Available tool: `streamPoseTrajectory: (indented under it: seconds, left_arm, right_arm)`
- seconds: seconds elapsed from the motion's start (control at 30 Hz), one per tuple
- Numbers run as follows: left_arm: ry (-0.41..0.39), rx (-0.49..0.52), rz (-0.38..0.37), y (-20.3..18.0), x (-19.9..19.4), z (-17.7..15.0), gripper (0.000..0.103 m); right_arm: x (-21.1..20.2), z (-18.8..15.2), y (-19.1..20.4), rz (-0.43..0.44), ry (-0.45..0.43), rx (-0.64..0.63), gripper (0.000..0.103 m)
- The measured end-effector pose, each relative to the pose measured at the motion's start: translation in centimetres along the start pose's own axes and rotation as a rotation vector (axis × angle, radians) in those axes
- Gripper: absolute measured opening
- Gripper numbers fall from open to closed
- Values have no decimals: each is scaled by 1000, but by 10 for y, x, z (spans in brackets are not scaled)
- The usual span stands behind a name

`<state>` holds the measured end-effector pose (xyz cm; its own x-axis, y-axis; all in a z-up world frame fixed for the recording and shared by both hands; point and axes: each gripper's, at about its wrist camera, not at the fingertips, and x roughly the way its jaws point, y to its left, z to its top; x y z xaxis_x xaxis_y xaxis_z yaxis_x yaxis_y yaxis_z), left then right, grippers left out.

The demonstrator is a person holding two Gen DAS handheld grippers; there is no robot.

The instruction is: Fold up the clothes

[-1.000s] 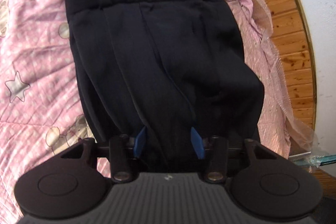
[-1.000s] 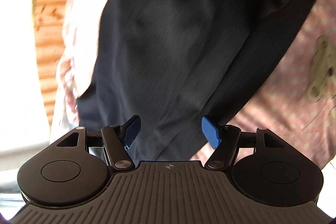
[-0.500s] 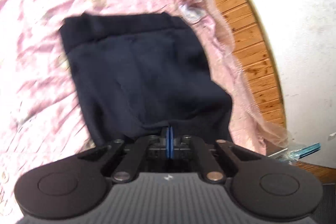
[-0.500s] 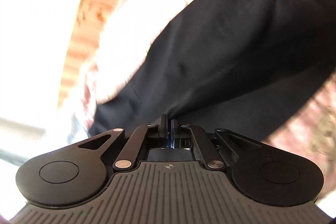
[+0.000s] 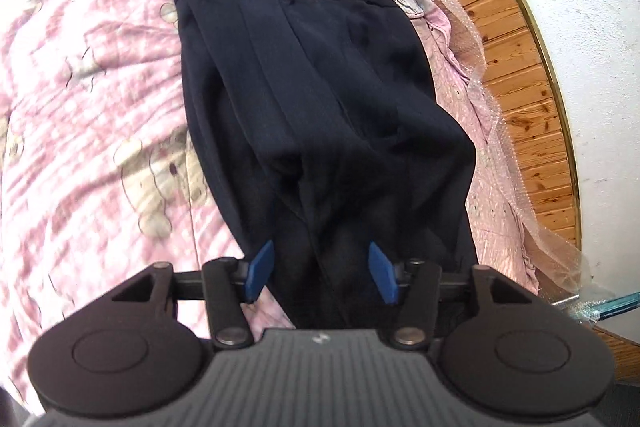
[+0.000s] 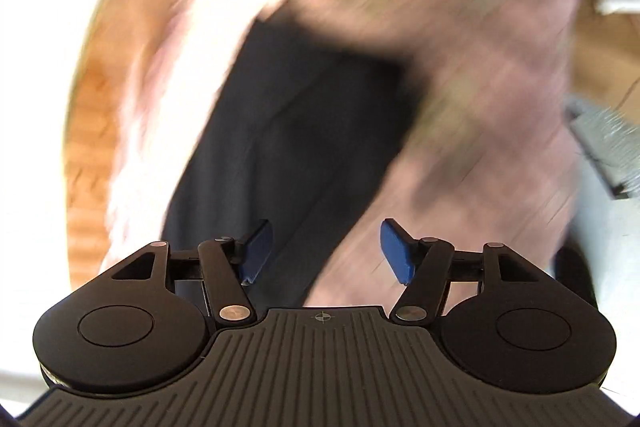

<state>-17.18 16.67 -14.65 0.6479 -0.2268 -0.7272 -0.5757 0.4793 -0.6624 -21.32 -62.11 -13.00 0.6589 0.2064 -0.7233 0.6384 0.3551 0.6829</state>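
Note:
Dark navy trousers (image 5: 320, 99) lie on a pink bedspread (image 5: 88, 99), waistband at the far end, legs running toward the camera. My left gripper (image 5: 322, 273) hangs open just above the near end of the cloth, blue fingertips (image 5: 260, 269) spread on either side of a fold, nothing between them. In the blurred right wrist view the same trousers (image 6: 296, 131) show as a dark shape ahead. My right gripper (image 6: 326, 253) is open too, its left fingertip over the cloth's edge and its right one over the pink cover.
The pink cover (image 6: 460, 27) with bear and star prints spans the bed. A sheer netting (image 5: 500, 131) drapes along the right bed edge, beside a wooden floor (image 5: 516, 39) and a white wall (image 5: 592, 27). A grey object (image 6: 608, 143) sits at the right.
Both grippers were open a second ago, shut on the trousers half a second ago, and now stand open again, letting the cloth go. The right gripper is swinging fast; its view is blurred.

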Motion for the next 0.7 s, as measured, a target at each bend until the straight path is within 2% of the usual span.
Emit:
streamPoseTrajectory:
  seconds: [0.03, 0.1, 0.17, 0.23, 0.3, 0.33, 0.4, 0.53, 0.6, 0.63, 0.7]
  left_arm:
    - [3, -27, 4, -7, 2, -16, 56]
    - [57, -74, -24, -24, 16, -53, 56]
    - [139, -64, -16, -52, 39, -87, 56]
    - [211, -21, -17, -87, 61, -116, 56]
    - [261, 31, -32, -121, 79, -139, 58]
    - [288, 58, -33, -137, 87, -148, 58]
    - [312, 95, -36, -152, 94, -164, 58]
    - [343, 156, -47, -174, 101, -193, 60]
    - [358, 186, -52, -184, 104, -208, 60]
    - [367, 192, -51, -187, 107, -215, 60]
    - [386, 189, -43, -186, 113, -229, 60]
  right_arm:
    - [2, 12, -3, 0, 19, 17, 65]
    - [14, 32, -7, -13, 66, 18, 65]
    - [24, 46, 1, -52, 107, -92, 65]
    - [23, 59, -10, -90, 165, -213, 64]
    - [22, 63, -8, -72, 223, -331, 61]
    - [22, 64, -4, -54, 251, -408, 45]
    - [22, 54, 12, -59, 279, -588, 24]
    - [24, 30, 46, -79, 325, -953, 25]
    - [41, 31, 55, -72, 337, -1036, 28]
    - [44, 33, 57, -67, 333, -1055, 44]
    - [61, 41, 63, -52, 319, -1067, 61]
